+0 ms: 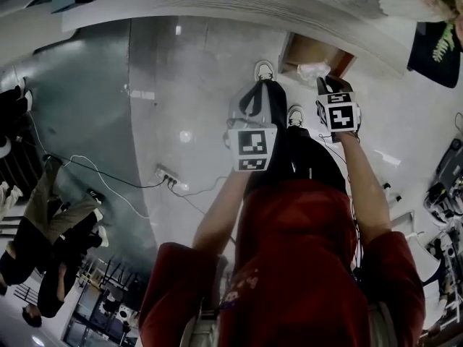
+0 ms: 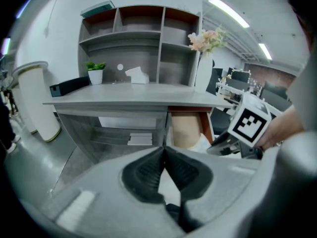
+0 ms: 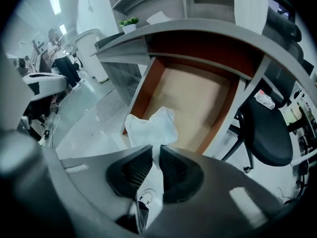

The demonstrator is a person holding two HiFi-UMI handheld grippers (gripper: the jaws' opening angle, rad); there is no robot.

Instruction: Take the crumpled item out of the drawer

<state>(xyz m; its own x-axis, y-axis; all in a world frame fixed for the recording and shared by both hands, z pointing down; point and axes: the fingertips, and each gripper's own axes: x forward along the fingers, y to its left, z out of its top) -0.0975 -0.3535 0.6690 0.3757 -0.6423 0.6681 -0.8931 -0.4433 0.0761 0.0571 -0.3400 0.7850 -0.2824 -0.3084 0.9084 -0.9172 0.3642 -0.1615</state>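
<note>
An office is shown, with a grey desk [image 2: 129,100] under a wall of shelves and a pale, shiny floor [image 1: 181,71] below. Under the desktop a drawer [image 3: 198,93] with reddish sides and a bare wooden bottom stands pulled out; a black chair [image 3: 267,128] is parked just beside it.

The crumpled item [image 3: 151,128], a white, thin, wrinkled wad that looks like plastic or paper, is pinched in the right gripper [image 3: 154,152]. Its jaws are drawn nearly together on a narrow neck of the material. The bulk of the wad bunches out just past the fingertips, while a tail runs back between the pads. The wad is seen over the front part of the open drawer; whether it hangs free of the drawer bottom cannot be told.

The left gripper [image 2: 164,155] is held to the side, pointed at the desk, its jaws closed tip to tip with nothing in them.

The grasp is judged to be made and the removal to be in hand. A lift up and back toward the body is called for next, with the pinch kept firm, since so light a wad could slip or snag on the drawer front.
</note>
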